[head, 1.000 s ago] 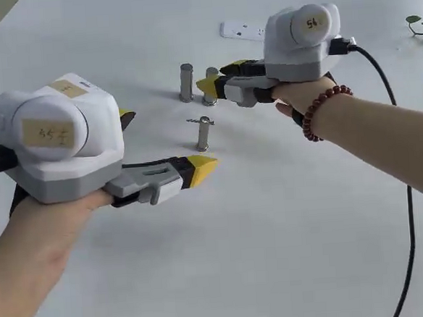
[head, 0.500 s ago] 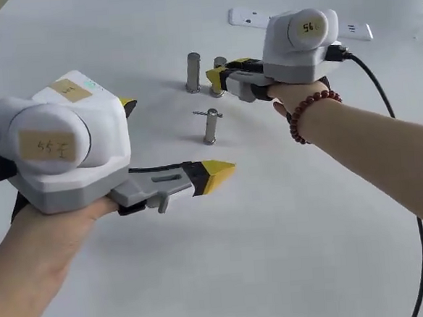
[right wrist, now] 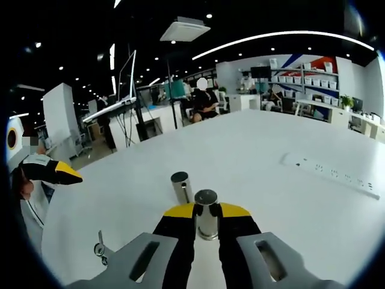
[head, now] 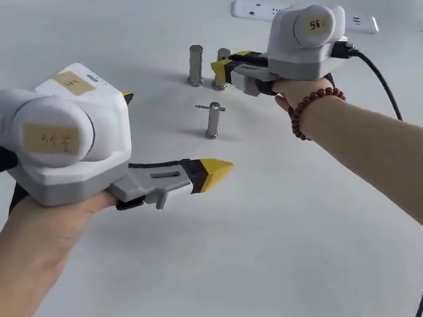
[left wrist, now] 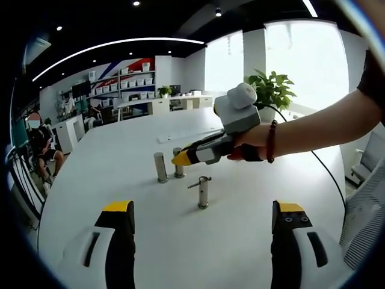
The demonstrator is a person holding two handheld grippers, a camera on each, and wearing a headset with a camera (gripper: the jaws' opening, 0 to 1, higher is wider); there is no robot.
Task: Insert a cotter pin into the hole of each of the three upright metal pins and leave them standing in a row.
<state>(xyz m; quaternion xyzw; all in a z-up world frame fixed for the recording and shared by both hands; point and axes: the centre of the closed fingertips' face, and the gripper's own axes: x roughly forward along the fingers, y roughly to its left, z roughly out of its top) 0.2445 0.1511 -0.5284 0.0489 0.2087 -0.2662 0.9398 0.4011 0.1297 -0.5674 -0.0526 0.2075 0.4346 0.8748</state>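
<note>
Three metal pins stand on the white table (head: 288,218). The nearest pin (head: 212,121) has a cotter pin (head: 209,107) through its top. Behind it stand a bare pin (head: 195,65) and, to its right, a second pin (head: 223,58) with my right gripper (head: 227,64) shut on it. In the right gripper view the yellow-tipped jaws clamp this pin (right wrist: 206,220), with the bare pin (right wrist: 181,186) just beyond. My left gripper (head: 172,134) is open, well short of the pins. In the left gripper view its jaws frame the pin with the cotter (left wrist: 203,191).
A white power strip (head: 259,11) lies at the far side of the table. The right gripper's black cable (head: 390,102) trails along the right. A person sits far off at another desk (right wrist: 206,103).
The head camera has shifted, so the whole scene sits a little higher and to the right. The right gripper stays shut on its pin. The left gripper has barely moved.
</note>
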